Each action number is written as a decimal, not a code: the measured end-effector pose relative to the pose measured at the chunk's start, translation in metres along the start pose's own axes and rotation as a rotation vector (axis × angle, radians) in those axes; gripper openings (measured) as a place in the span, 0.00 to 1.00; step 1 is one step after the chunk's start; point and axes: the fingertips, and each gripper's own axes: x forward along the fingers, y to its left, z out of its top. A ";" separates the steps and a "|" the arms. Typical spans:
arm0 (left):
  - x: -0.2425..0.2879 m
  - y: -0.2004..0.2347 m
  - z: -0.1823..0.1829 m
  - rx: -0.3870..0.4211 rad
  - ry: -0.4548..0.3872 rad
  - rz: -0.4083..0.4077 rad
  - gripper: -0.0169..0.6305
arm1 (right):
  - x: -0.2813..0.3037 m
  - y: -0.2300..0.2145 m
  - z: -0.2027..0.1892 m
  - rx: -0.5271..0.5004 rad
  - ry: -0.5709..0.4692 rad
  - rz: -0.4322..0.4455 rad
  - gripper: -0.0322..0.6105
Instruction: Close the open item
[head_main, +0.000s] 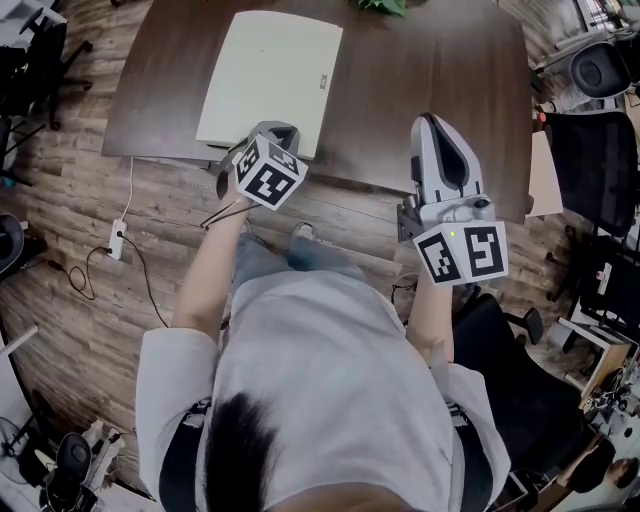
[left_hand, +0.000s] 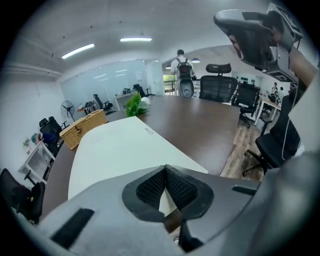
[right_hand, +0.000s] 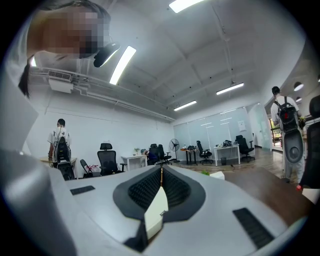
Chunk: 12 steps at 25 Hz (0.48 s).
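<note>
Seemingly closed laptop (head_main: 270, 80) on table (head_main: 430, 70), left gripper (left_hand: 165, 169) closed, right gripper (right_hand: 161, 172) closed.

Head camera is looking steeply down from above the person, taking in the table (head_main: 420, 60), the laptop (head_main: 270, 75) and the floor (head_main: 60, 200). Left gripper (left_hand: 165, 167) camera is sitting low and close at the laptop's near edge, facing along the table into the room. Right gripper (right_hand: 161, 169) camera is tilting upward, facing across the office, catching the table at lower right. Head and left gripper views are sharing the laptop and the table top.
</note>
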 end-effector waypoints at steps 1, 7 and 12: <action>0.001 0.000 0.000 -0.008 0.004 0.002 0.04 | 0.001 0.000 0.000 0.001 0.000 0.002 0.07; -0.003 0.003 0.001 -0.154 -0.059 -0.039 0.04 | 0.002 0.007 -0.004 0.008 0.004 0.019 0.07; -0.031 0.014 0.014 -0.256 -0.205 -0.013 0.04 | 0.000 0.017 -0.005 -0.001 0.008 0.024 0.07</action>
